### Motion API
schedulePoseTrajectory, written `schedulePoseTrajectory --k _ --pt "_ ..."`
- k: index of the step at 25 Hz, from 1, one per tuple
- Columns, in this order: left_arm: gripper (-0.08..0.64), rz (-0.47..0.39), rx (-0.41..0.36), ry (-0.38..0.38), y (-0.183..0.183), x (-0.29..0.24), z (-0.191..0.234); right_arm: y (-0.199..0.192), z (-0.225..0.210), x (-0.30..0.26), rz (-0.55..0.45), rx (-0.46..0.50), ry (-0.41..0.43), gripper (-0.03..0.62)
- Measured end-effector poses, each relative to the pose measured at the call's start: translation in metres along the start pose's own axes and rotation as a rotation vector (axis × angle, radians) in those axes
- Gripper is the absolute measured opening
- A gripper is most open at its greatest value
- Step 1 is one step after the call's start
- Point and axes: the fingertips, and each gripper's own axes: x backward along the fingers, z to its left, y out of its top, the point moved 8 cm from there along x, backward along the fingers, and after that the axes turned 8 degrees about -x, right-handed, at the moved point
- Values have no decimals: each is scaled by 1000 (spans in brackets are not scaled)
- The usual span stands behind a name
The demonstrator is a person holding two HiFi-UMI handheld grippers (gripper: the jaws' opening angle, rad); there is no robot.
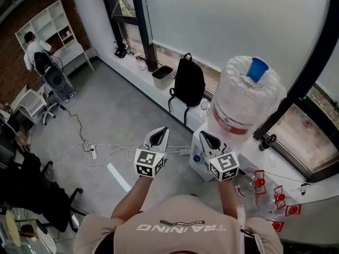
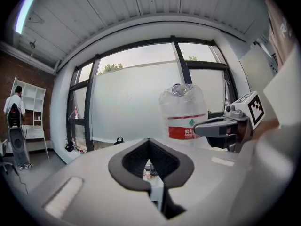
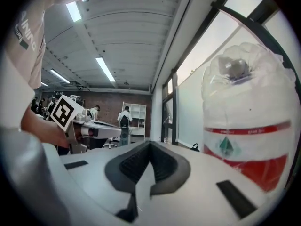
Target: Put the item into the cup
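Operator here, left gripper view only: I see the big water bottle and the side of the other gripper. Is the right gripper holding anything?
Observer: No. Its own view shows the right gripper with jaws together, nothing between them.
Operator: What sits on top of the bottle?
Observer: The head view shows a blue cup-shaped piece on the water bottle; cap or cup, I cannot tell.
Operator: Anything right of it?
Observer: Small red-and-white objects lie low to its right.
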Motion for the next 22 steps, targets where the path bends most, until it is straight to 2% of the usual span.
schedulePoseTrajectory --k 9,22 --pt "8 -43 -38 0 26 -1 10 20 -1 -7 -2 42 -4 11" --pt "8 -16 -5 13 12 7 -1 9 2 -2 25 49 -3 11"
